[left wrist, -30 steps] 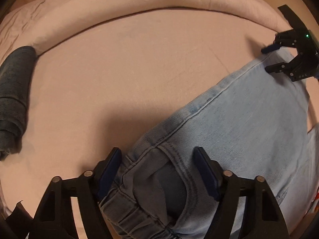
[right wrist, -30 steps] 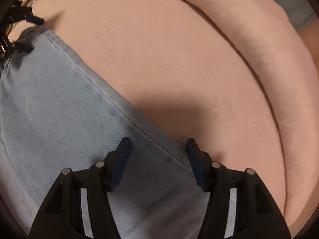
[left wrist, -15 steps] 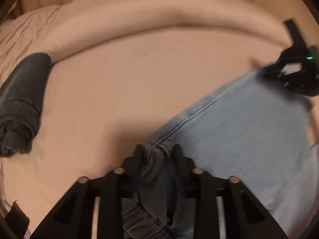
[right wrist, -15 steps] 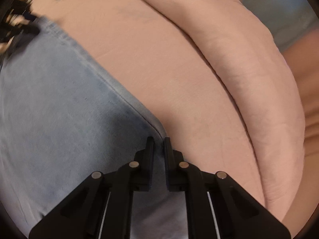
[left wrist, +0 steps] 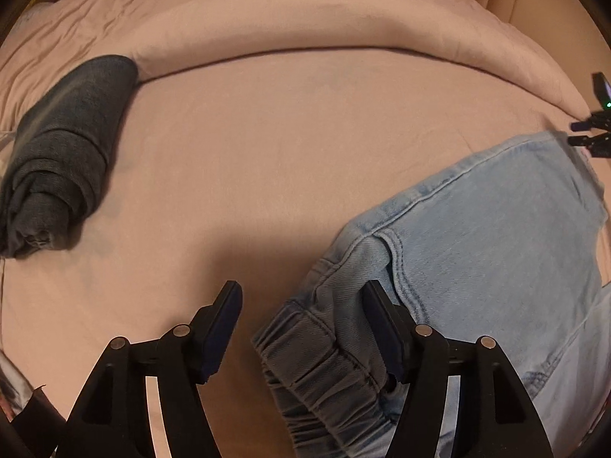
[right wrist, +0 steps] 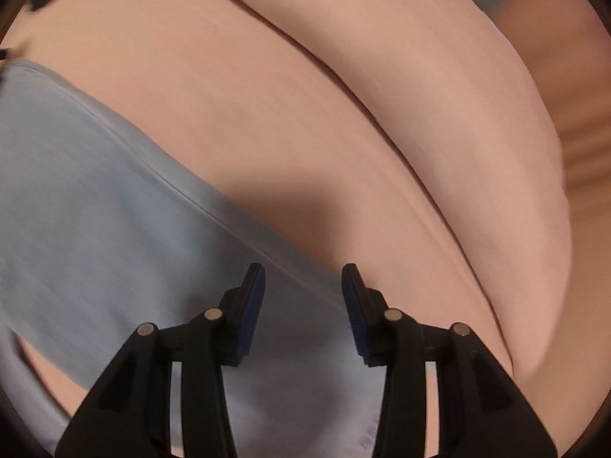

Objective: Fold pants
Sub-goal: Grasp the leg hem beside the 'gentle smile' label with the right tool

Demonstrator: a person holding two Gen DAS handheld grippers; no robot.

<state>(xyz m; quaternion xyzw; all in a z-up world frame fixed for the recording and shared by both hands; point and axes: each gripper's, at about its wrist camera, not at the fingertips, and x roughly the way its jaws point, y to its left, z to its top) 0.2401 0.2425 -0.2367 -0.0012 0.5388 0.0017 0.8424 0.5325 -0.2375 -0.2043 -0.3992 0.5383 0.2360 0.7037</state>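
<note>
Nearest the left wrist camera, the left claw (left wrist: 301, 305) stands wide apart and holds nothing. The gathered elastic waistband (left wrist: 324, 374) of the light-blue denim pants (left wrist: 496, 248) lies between its fingers, bunched toward the right-hand finger (left wrist: 382, 328), which sits against the cloth; the other finger is over bare pink bed sheet (left wrist: 267, 145). In the right wrist view, the right claw (right wrist: 303, 294) is likewise parted, moderately wide, with nothing gripped. The long side seam of the pants runs diagonally just ahead of and between its tips, denim under the left-hand finger and sheet under the other. That view is smeared by motion, so fine contact cannot be told.

The pants lie spread flat on the bed, waistband near the left claw, the leg end reaching toward the right claw, which shows small at the far edge of the left view. The denim looks soft but fairly thick: it should drape and sag when lifted, yet hold a crease, and is neither slippery nor fragile. The thick waistband and the stitched side seam are probably the surest places to pinch, since a single flat layer may slide out.

Farther off, a rolled dark grey garment (left wrist: 57, 160) rests well apart at the left, touching a long pink bolster (left wrist: 305, 19) along the bed's far side.
</note>
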